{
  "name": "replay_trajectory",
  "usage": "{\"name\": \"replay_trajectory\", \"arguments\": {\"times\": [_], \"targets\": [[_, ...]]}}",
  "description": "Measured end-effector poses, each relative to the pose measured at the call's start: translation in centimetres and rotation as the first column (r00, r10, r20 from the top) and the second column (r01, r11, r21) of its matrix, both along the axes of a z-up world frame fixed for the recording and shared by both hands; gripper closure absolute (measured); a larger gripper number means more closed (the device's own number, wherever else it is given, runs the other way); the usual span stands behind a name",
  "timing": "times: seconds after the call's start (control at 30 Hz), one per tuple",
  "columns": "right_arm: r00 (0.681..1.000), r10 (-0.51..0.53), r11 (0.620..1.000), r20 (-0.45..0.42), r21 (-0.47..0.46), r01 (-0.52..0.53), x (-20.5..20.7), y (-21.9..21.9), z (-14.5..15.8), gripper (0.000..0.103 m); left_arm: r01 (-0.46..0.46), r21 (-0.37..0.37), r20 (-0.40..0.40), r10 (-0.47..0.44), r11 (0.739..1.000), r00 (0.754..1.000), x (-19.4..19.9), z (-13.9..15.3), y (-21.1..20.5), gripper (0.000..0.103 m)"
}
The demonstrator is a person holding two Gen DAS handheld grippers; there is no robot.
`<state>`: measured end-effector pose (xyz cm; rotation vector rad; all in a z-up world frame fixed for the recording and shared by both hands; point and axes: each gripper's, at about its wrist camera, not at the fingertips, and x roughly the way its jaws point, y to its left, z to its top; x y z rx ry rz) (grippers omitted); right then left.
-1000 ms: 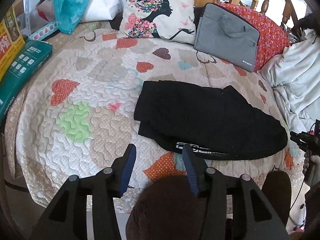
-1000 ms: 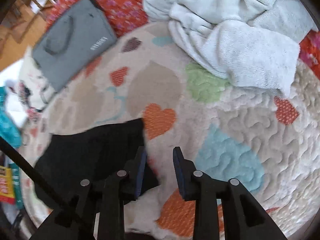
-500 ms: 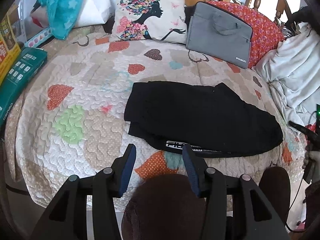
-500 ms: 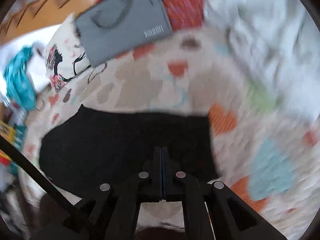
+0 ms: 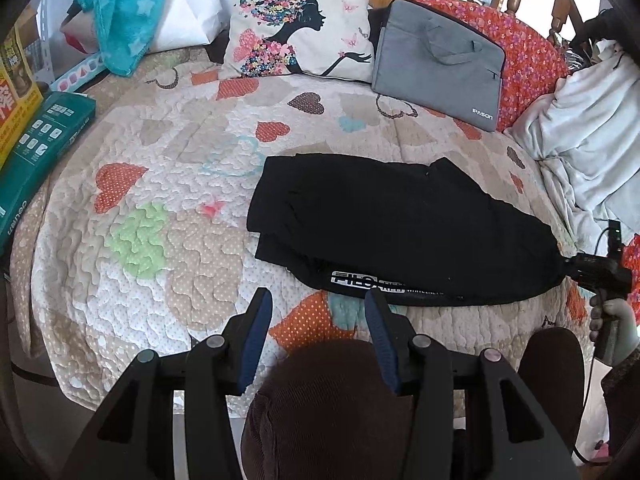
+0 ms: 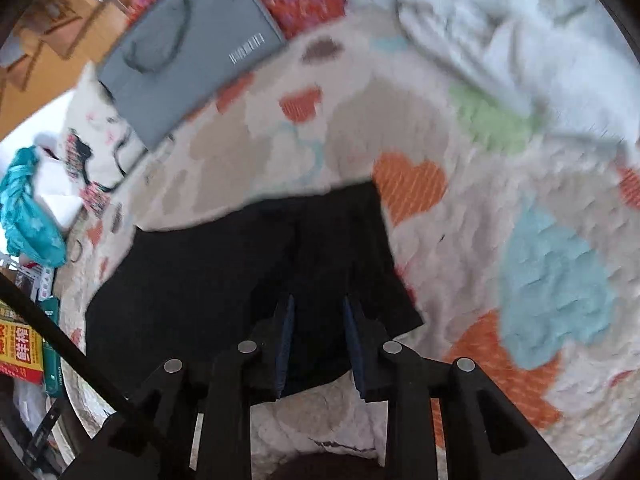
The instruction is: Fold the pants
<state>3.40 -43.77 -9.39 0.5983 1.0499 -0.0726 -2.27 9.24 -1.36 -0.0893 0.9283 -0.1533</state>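
Note:
The black pants lie folded lengthwise on the heart-patterned quilt, with white lettering along the near edge. My left gripper is open and empty, held back near the bed's front edge, short of the pants. In the right wrist view the pants fill the lower left. My right gripper is open, its blue-padded fingers hovering over the pants' right end. It also shows in the left wrist view at the pants' right tip.
A grey laptop bag and a printed pillow lean at the back. A white blanket is heaped at the right. Green and yellow boxes sit at the left edge. My brown-clad knees are below the gripper.
My right gripper was open, shut half a second ago, and is open again, now over the pants' end. The left gripper has stayed open and drawn back slightly.

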Motion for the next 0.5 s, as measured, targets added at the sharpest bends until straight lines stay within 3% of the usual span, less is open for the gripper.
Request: {"name": "replay_trajectory", "arguments": {"times": [0.03,0.07,0.1,0.33,0.43,0.5], "targets": [[1.000,0.012,0.999,-0.003,-0.040,-0.013,0.2,0.6,0.0,0.075,-0.001,0.001,0.000,0.001,1.000,1.000,-0.1,0.0,0.0,0.056],[1.000,0.025,0.998,-0.004,-0.065,-0.025,0.4,1.0,0.2,0.082,-0.003,0.001,-0.002,0.003,1.000,1.000,-0.2,0.0,0.1,0.056],[0.999,0.038,0.997,0.001,-0.065,-0.038,0.4,1.2,0.5,0.097,-0.006,0.002,-0.005,0.006,1.000,1.000,-0.2,-0.1,0.2,0.056],[0.990,0.022,0.988,0.136,-0.158,0.000,-2.1,0.0,5.7,0.098,-0.030,-0.020,-0.017,0.030,0.999,0.999,0.2,-0.3,0.7,0.055],[0.998,-0.006,0.970,0.070,-0.242,0.022,-2.5,-0.9,4.9,0.098,-0.026,-0.007,-0.025,0.026,1.000,0.999,0.2,-0.7,0.5,0.055],[0.999,-0.043,0.953,-0.022,-0.300,0.034,-2.2,-1.5,3.1,0.098,-0.025,-0.006,-0.034,0.024,1.000,0.999,0.3,-0.9,0.5,0.055]]}}
